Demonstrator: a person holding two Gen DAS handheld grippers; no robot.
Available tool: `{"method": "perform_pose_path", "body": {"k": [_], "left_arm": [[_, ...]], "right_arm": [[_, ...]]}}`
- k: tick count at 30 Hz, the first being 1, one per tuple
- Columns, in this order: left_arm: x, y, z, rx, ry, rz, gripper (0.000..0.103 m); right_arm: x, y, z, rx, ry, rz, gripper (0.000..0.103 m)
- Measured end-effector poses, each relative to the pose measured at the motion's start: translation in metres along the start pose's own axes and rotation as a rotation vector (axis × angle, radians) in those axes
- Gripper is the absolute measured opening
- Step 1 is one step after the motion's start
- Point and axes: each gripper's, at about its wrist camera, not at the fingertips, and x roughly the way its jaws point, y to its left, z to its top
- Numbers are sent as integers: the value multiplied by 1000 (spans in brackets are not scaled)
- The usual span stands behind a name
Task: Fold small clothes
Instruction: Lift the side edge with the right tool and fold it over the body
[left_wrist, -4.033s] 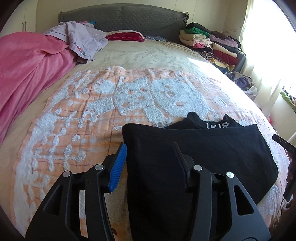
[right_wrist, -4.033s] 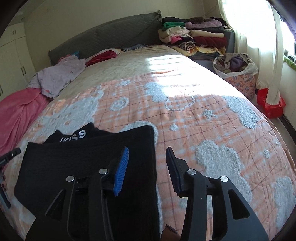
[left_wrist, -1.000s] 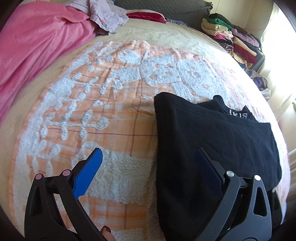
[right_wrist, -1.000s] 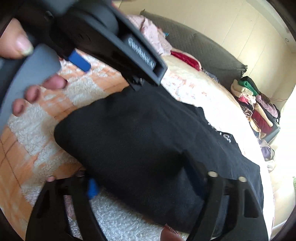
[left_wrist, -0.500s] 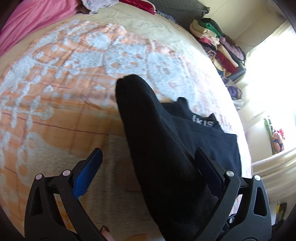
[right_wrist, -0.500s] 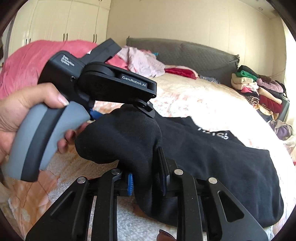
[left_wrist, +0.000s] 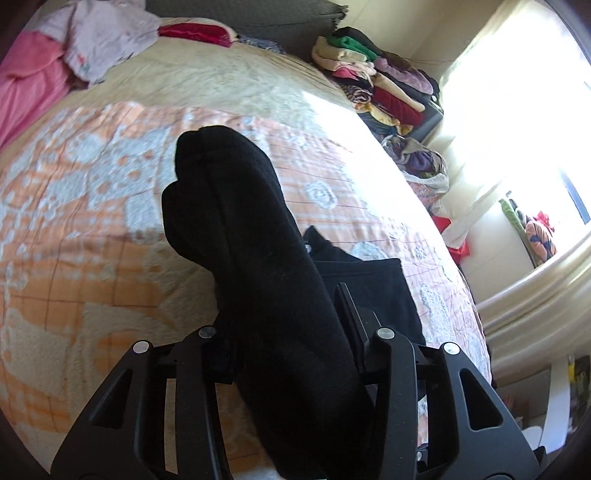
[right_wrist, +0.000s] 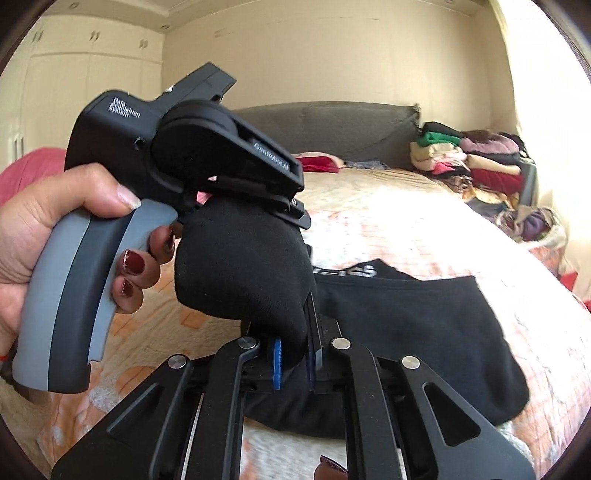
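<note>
1. Black cloth (right_wrist: 406, 332) lies on the bed (right_wrist: 424, 221), on the orange and white blanket (left_wrist: 92, 221). One side of it is lifted up off the bed into a thick fold.
2. Right gripper (right_wrist: 295, 354): jaws have just been closing & are now clamped tight on the fold. Blue pad (right_wrist: 276, 363) shows just left of the pinched cloth.
3. Left gripper (left_wrist: 288, 332): jaws have just been closing too, w/ the fold between them. Fingers squeeze the cloth from both sides. The cloth bulges up past the tips in a fat lump.
4. In the right view, a hand (right_wrist: 44, 229) holds the left gripper's grey handle, just left of the lump. Nails are dark red.
5. Rest of the cloth lies flat on the bed to the right, w/ white letters near its far edge.
6. Far back: clothes pile (right_wrist: 469, 158) by the grey headboard (right_wrist: 332, 125), pink blanket (left_wrist: 29, 81) at left, bright window at right.
</note>
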Motion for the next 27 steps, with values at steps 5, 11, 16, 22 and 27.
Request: {"method": "perform_pose_path", "body": {"k": [5,11,16,22,27], "left_arm": [[17,-33,0,35,16,-2,34],[39,-63,-3,71,40,-11,34],[56,-78,-8,94,65,-15,34],[75,-90,-16,108,93,-17,34],[87,-99,-24,133,108,-15,34]], "right_arm": [[-15,-28,-5,79,-4,-25,8],[-24,-54,-12,164,1,-58,8],[-26,-72,-21,218,13,-70,8],[-20,-96,-32,305,35,-68,8],[-15,-111,-41,353,60,-70,8]]}}
